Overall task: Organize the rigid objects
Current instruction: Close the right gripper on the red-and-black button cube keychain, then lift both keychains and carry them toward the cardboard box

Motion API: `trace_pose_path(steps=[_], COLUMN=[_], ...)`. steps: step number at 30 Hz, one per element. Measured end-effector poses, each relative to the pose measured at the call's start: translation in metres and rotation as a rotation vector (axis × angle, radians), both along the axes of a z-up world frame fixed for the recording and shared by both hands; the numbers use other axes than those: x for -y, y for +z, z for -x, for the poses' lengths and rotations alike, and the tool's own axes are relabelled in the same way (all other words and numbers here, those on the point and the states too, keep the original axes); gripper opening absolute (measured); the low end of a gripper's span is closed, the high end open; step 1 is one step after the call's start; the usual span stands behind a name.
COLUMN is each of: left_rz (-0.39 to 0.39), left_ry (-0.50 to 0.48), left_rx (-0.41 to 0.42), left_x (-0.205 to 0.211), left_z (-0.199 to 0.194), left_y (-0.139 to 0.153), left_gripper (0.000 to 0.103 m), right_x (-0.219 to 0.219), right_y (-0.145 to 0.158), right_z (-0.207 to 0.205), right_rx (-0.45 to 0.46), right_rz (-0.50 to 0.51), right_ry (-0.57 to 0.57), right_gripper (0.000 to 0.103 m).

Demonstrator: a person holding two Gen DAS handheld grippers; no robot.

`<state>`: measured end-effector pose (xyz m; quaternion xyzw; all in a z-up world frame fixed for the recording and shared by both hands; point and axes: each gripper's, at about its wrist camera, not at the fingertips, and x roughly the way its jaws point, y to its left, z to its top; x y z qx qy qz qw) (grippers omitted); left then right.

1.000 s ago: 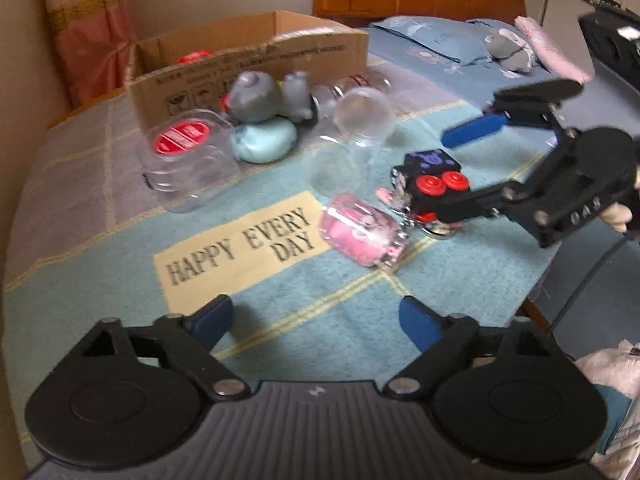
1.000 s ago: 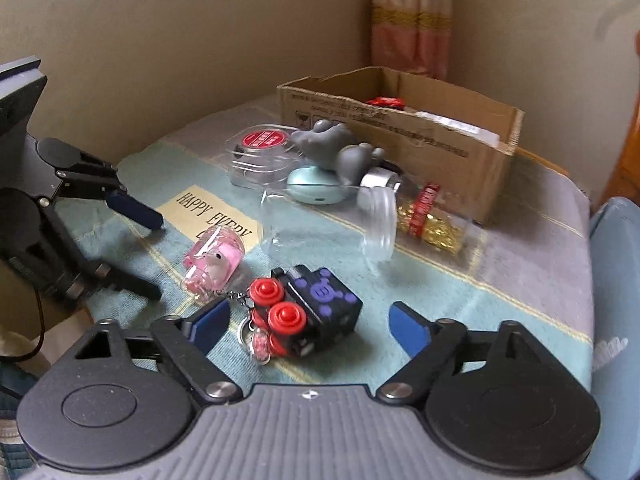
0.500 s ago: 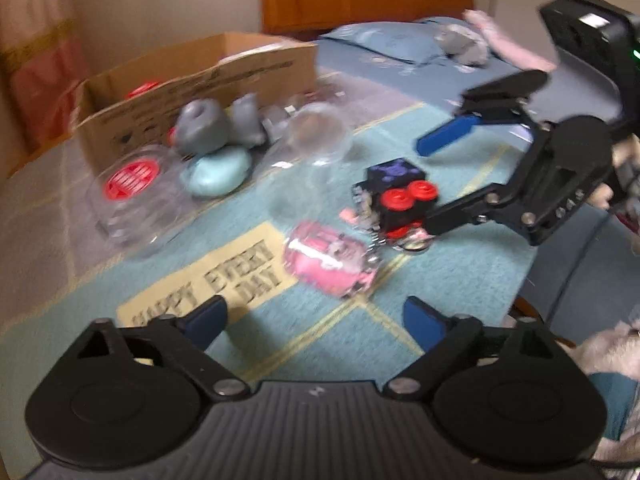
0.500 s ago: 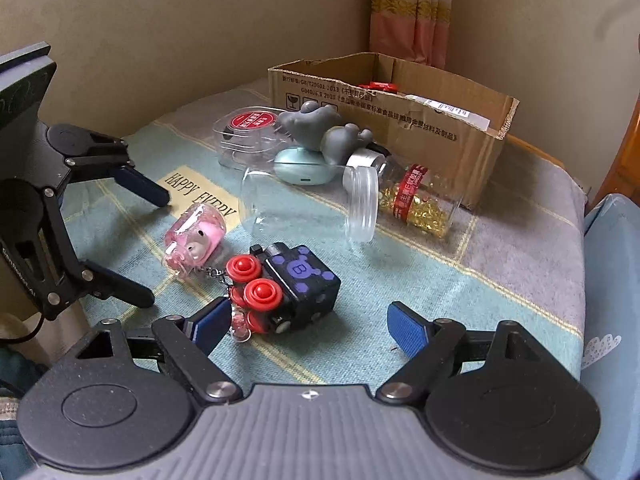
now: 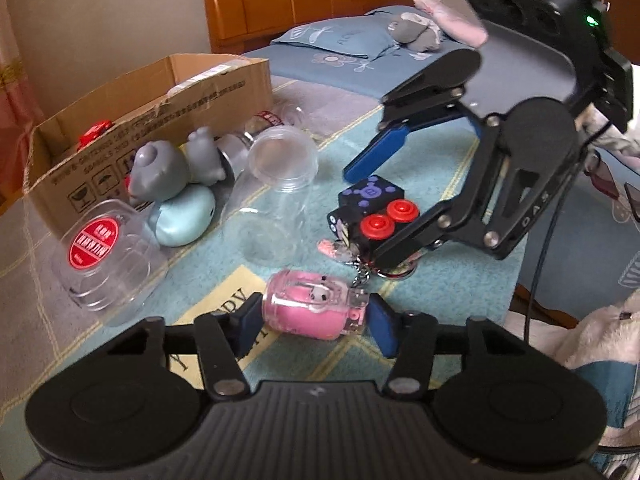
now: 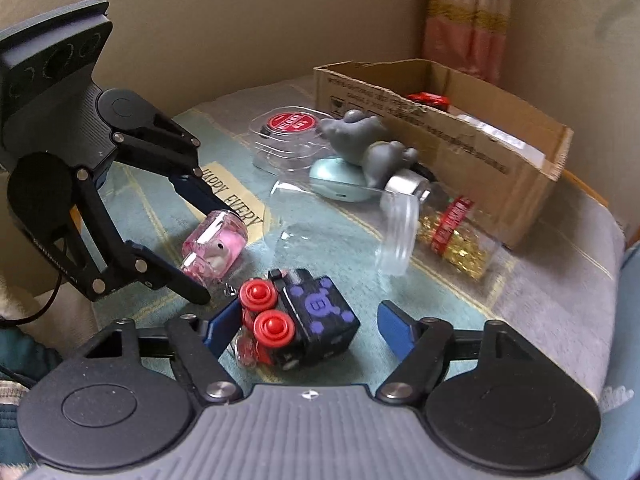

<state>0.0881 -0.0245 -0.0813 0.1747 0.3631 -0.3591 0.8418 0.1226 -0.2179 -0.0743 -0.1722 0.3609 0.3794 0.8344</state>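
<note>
Where clutter crowds cardboard box (image 5: pixel 152 112): clear jar (image 5: pixel 276 196) beside black cube (image 5: pixel 370 216).

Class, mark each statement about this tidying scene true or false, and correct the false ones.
1. The left gripper has the pink bottle between its fingers. True.
2. The clear jar stands upright. False: it lies on its side.
3. The black cube sits inside the cardboard box. False: it is on the cloth, between the right gripper's open fingers.
4. The grey toy rests on a pale blue object. True.
</note>
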Motion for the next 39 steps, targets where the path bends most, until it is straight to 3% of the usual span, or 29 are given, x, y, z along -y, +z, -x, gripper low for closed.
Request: trace_pose_path(steps=[3,10,21,29,39], left_rz=[0.01,0.027,0.023,0.03,0.007], left_ry=[0.003,0.077,0.141,0.133,0.113], left_rx=[0.002,-0.012,-0.032,-0.021,-0.063], left_x=[0.0,-0.014,-0.038,-0.029,-0.026], left_z=[0.0,0.0,0.01,0.003,0.002], left_y=[0.0,-0.001,-0.002,-0.004,0.008], left_gripper=[0.053,0.053,0.053,0.054,0.052], right_x=[-0.003,0.004,0.033,0.019,0.012], right_y=[-0.001,-0.001,-0.001,-0.005,0.0], right_z=[-0.003,0.002,0.013,0.01,0.013], right_rx=[-0.023,-0.046,-0.043,-0.021,-0.02], right_rz=[-0.013,-0.038,-0.012,-0.002,0.054], right_ry=[0.021,-0.016,-0.166,-0.187,-0.202], right_gripper=[0.067,0.057,0.056,0.06,0.055])
